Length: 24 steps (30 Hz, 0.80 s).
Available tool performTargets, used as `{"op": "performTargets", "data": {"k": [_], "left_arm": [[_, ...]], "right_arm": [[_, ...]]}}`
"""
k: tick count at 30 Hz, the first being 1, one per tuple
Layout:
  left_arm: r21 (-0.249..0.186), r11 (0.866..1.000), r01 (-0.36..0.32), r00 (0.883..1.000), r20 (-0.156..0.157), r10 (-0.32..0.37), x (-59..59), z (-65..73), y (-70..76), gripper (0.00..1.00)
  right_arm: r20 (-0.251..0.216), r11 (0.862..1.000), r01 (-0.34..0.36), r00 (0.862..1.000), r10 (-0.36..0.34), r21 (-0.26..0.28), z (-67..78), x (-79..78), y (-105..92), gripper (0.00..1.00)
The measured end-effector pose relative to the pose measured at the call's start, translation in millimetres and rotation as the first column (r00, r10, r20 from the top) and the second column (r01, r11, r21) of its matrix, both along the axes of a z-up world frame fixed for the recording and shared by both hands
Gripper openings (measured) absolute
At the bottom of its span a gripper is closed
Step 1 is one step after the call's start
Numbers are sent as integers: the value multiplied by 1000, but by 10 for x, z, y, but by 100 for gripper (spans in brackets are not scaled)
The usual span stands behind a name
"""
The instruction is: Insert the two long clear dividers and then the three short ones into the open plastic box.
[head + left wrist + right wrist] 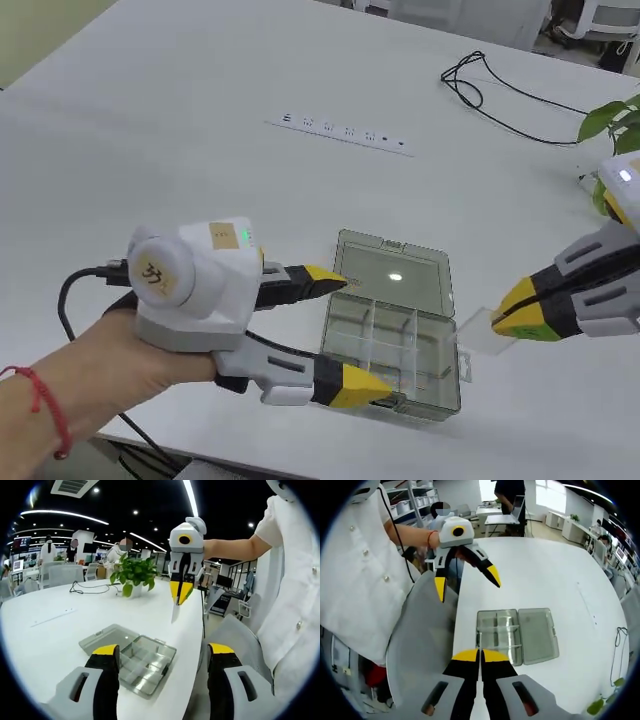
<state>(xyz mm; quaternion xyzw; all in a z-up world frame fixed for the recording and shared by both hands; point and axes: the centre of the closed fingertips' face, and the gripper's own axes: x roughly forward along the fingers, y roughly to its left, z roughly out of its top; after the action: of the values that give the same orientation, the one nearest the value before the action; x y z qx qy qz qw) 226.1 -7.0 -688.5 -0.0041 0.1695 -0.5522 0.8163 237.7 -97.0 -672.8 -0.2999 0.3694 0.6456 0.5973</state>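
White tabletop (200, 130) bears an open clear plastic box (396, 268), gridded by fitted dividers (372, 325); left gripper (362, 335) gapes, right gripper (500, 320) pinches a flat clear divider (478, 338).

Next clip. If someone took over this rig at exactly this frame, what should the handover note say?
Left gripper: open, empty, held at the left side of the open plastic box.
Right gripper: shut on a clear divider, in the air to the right of the box.
Box: on the table, lid lying flat behind it.
Done: some dividers stand inside, forming compartments; the exact count is unclear.
Left: seat the held divider, then check whether any slot is still missing one.
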Motion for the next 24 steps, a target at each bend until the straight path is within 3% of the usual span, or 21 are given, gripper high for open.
{"op": "performTargets", "data": {"k": [13, 24], "left_arm": [[48, 999, -5, 1000, -19, 6, 47, -199, 116, 99], [55, 998, -2, 1000, -23, 3, 68, -250, 140, 100]], "right_arm": [[32, 999, 3, 999, -2, -48, -295, 144, 8, 3], [51, 996, 19, 999, -14, -91, -641, 259, 31, 3]]}}
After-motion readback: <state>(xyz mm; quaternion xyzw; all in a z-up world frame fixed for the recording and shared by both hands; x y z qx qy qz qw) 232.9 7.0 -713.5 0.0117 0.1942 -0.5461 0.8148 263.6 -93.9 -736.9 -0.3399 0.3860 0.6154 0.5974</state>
